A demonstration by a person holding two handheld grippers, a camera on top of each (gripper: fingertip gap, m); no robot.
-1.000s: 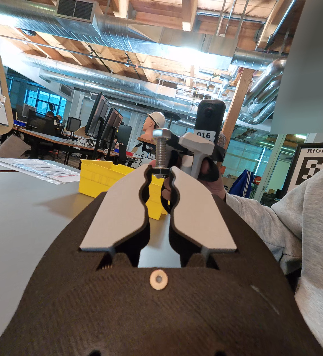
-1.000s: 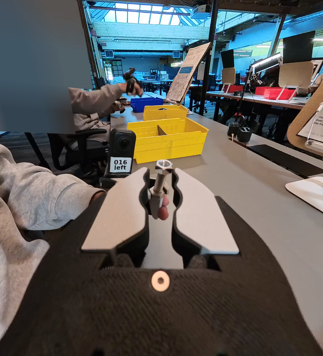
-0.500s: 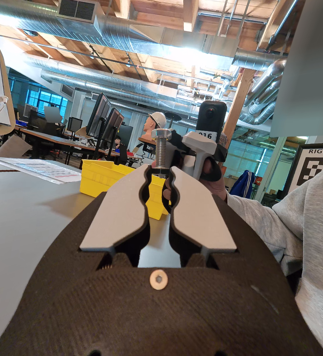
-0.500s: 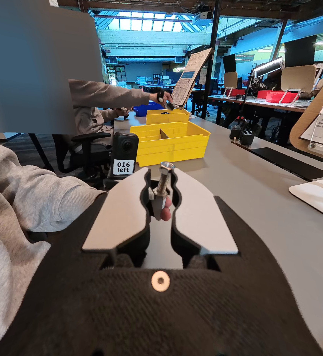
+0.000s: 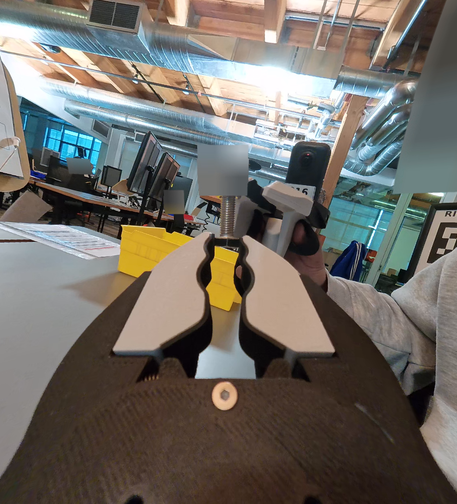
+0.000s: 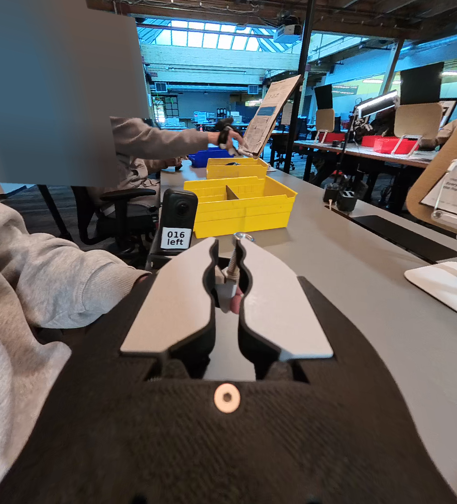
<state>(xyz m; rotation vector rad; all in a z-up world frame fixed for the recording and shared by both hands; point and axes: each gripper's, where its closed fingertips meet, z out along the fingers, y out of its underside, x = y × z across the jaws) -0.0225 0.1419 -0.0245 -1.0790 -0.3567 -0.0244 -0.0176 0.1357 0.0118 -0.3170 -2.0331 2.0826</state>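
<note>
While its long axis stands nearly upright, head uppermost, the threaded silver steel bolt (image 5: pixel 228 218) is clamped at its dark nut by the left gripper (image 5: pixel 226 241). The right gripper (image 6: pixel 227 245) is closed on the bolt's upper shank above the grey counter (image 6: pixel 358 272), near a yellow plastic bin (image 6: pixel 243 207).

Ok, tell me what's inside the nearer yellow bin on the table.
In the right wrist view, the yellow bin shows a dark divider splitting it into compartments. Its front wall hides the floor, so any contents cannot be seen. A second yellow bin stands behind it.

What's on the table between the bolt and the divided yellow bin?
Nothing. The right wrist view shows only bare grey table between the bolt and the yellow bin.
</note>
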